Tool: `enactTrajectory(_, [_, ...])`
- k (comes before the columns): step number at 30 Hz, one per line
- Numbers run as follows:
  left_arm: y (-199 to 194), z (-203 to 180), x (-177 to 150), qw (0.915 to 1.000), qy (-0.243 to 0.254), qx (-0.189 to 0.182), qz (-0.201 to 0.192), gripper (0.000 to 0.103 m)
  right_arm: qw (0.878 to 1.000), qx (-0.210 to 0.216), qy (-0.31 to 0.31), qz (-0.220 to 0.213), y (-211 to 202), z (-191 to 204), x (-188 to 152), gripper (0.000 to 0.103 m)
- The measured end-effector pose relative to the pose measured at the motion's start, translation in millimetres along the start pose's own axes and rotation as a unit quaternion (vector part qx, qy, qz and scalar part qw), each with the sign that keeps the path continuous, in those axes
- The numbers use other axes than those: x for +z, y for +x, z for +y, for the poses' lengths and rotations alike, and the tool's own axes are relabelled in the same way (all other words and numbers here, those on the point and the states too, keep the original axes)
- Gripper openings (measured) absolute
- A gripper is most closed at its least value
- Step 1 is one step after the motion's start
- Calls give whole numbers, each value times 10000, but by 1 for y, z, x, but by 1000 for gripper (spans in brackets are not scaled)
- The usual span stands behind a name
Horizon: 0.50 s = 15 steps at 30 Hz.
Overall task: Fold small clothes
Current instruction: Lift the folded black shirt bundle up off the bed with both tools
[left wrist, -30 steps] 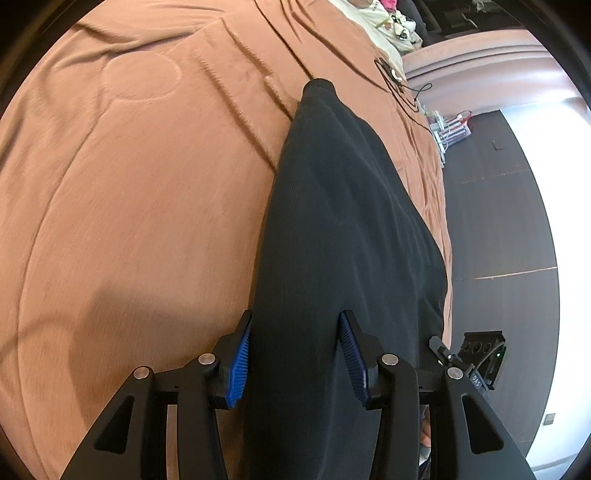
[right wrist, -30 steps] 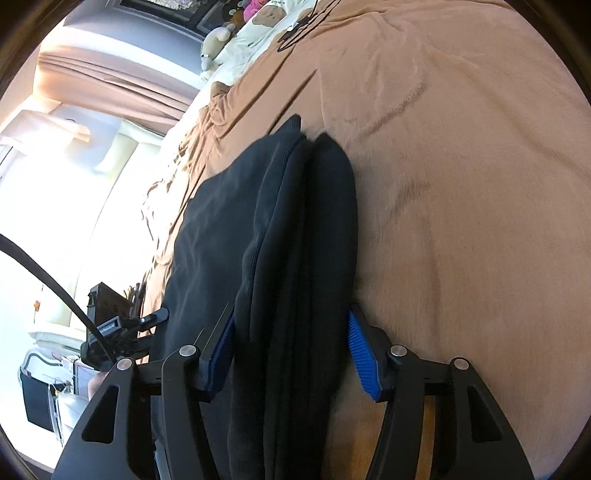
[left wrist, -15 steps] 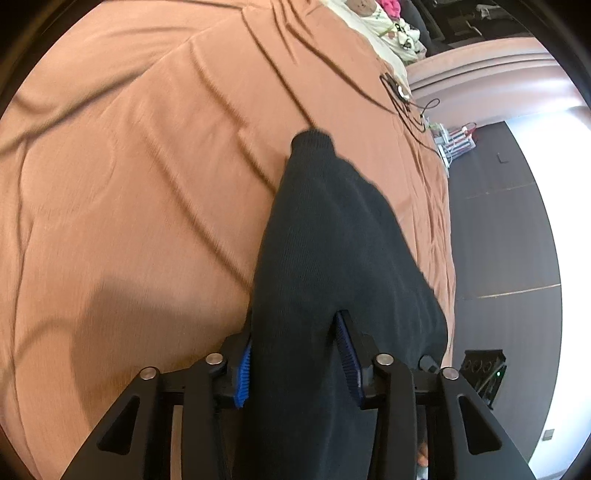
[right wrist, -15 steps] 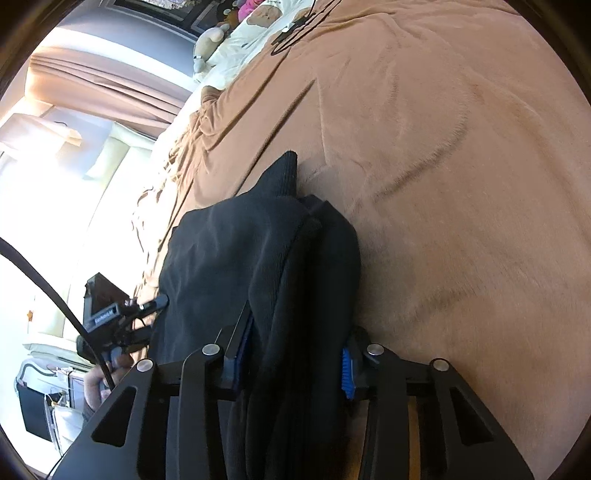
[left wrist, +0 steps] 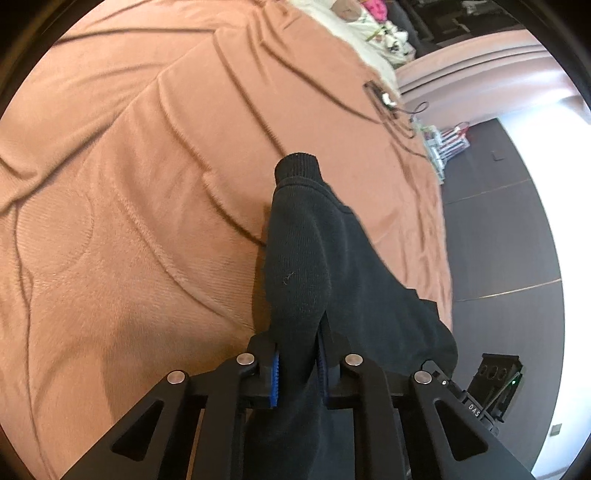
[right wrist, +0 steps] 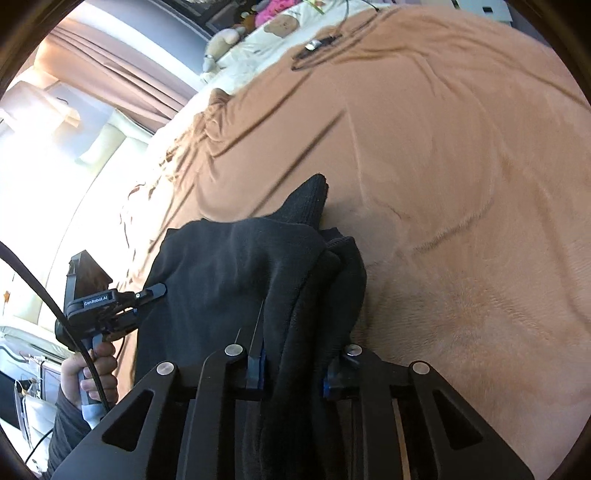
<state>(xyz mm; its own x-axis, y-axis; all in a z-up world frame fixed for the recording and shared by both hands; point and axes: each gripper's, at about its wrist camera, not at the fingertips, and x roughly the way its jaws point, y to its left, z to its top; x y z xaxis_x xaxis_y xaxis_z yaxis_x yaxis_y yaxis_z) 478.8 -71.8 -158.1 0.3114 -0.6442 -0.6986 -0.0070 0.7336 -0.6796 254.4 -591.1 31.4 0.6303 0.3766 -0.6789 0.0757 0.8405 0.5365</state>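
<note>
A black knit garment (left wrist: 314, 266) hangs between both grippers above a brown bedspread (left wrist: 129, 184). My left gripper (left wrist: 297, 365) is shut on one end of it; a ribbed cuff (left wrist: 297, 166) points away toward the bed. My right gripper (right wrist: 291, 369) is shut on a bunched, folded edge of the same garment (right wrist: 240, 277). The other hand and its gripper (right wrist: 110, 302) show at the left in the right wrist view.
The brown bedspread (right wrist: 443, 184) fills most of both views. A black cable (left wrist: 388, 107) lies on it near the far end. Pillows and plush toys (right wrist: 266, 29) sit at the head. Dark floor (left wrist: 498, 240) lies beyond the bed edge.
Both grippers have closed on the black garment and lifted it; the cloth has bunched and shortened, and the cuff has drawn nearer.
</note>
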Motion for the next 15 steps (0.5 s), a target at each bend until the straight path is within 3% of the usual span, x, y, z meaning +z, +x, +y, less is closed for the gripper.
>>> enactTrajectory(15, [-96,-60,-40,9943,696,-338,-728,14,9937,83,-831,-748,-94,60,-45,16])
